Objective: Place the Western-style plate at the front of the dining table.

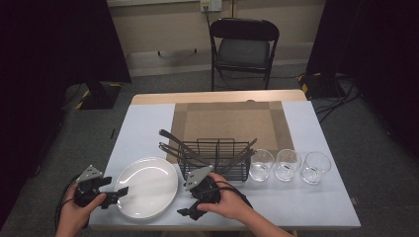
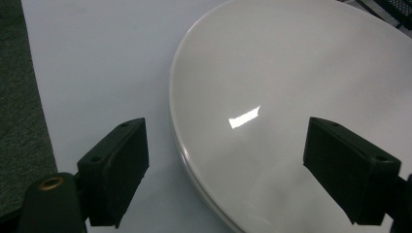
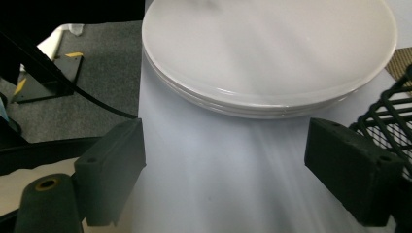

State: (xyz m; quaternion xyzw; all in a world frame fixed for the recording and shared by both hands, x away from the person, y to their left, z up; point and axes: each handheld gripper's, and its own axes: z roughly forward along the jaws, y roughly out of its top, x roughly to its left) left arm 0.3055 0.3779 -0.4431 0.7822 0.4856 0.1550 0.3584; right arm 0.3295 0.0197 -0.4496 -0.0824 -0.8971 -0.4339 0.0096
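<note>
A: High view: white plates (image 1: pixel 147 186) stacked at the near-left part of the desk (image 1: pixel 148 123), on its pale cover; left tongs (image 1: pixel 112 195) held by the left hand (image 1: pixel 79 210) at the stack's left rim, jaws spread, one jaw over the rim; right tongs (image 1: pixel 190 211) gripped in the right hand (image 1: pixel 225 202) just right of the stack, near the front edge of the desk.

B: Surroundings in that view?

A: Black wire rack (image 1: pixel 215 159) just beyond the right hand, holding dark utensils (image 1: pixel 180 145) that lean out to the left; three clear glasses (image 1: pixel 289 165) in a row right of the rack; brown placemat (image 1: pixel 230 121) behind; black folding chair (image 1: pixel 243 49) past the far edge.

B: Left gripper view?

A: Jaws set wide apart, pinching nothing; plates (image 2: pixel 301 97) between and beyond them, rim curving close to the left jaw, right jaw above the glossy top face; bare desk cover (image 2: pixel 97 63) at left.

B: Right gripper view?

A: Jaws likewise spread, nothing between them but desk cover (image 3: pixel 218 174); stacked plates (image 3: pixel 272 43) ahead, layered rims visible, clear of both jaws; corner of the wire rack (image 3: pixel 388 121) beside the right jaw; grey floor (image 3: pixel 107 68) at upper left.
</note>
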